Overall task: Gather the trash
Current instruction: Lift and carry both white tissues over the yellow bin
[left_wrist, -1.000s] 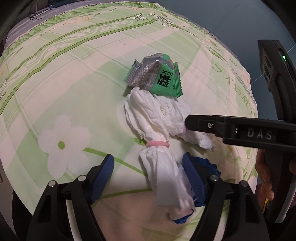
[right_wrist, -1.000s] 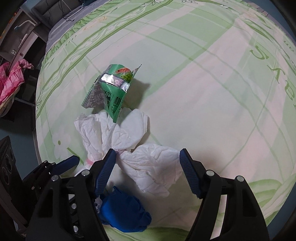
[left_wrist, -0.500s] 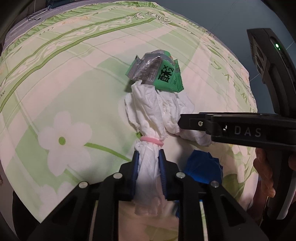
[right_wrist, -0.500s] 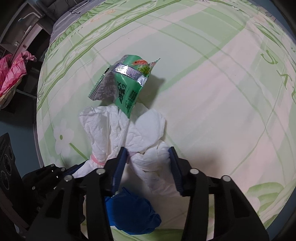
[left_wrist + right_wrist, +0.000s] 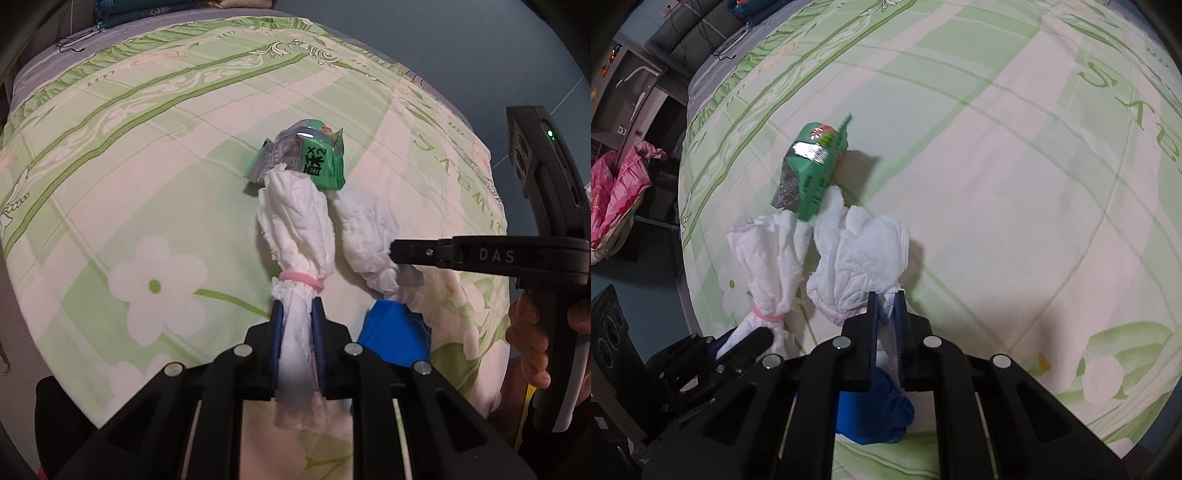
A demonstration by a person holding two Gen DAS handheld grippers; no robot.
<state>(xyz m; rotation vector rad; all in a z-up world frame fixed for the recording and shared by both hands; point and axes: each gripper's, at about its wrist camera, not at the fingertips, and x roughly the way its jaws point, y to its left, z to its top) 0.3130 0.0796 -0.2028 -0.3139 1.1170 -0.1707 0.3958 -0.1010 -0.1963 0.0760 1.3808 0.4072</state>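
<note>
On the green flowered bedsheet [image 5: 155, 158] lie two white crumpled tissues, a green snack wrapper and a blue scrap. My left gripper [image 5: 297, 321] is shut on the tail of the tissue with the pink rubber band [image 5: 299, 236], just below the band [image 5: 301, 280]. My right gripper [image 5: 886, 314] is shut on the near end of the second tissue [image 5: 860, 266]; this tissue [image 5: 365, 232] also shows in the left wrist view. The green wrapper [image 5: 306, 158] rests against the far tips of both tissues. The blue scrap [image 5: 871, 410] lies under the right gripper's fingers.
A person's hand [image 5: 532, 339] holds the right gripper's handle at the right edge of the left wrist view. Past the bed's left edge stand a pink bag [image 5: 617, 192] and dark furniture [image 5: 613, 339]. The sheet beyond the trash lies flat.
Both grippers went from wide open to shut, each pinching its tissue. The tissues have been drawn up into narrower bundles and the wrapper has tilted with them.
</note>
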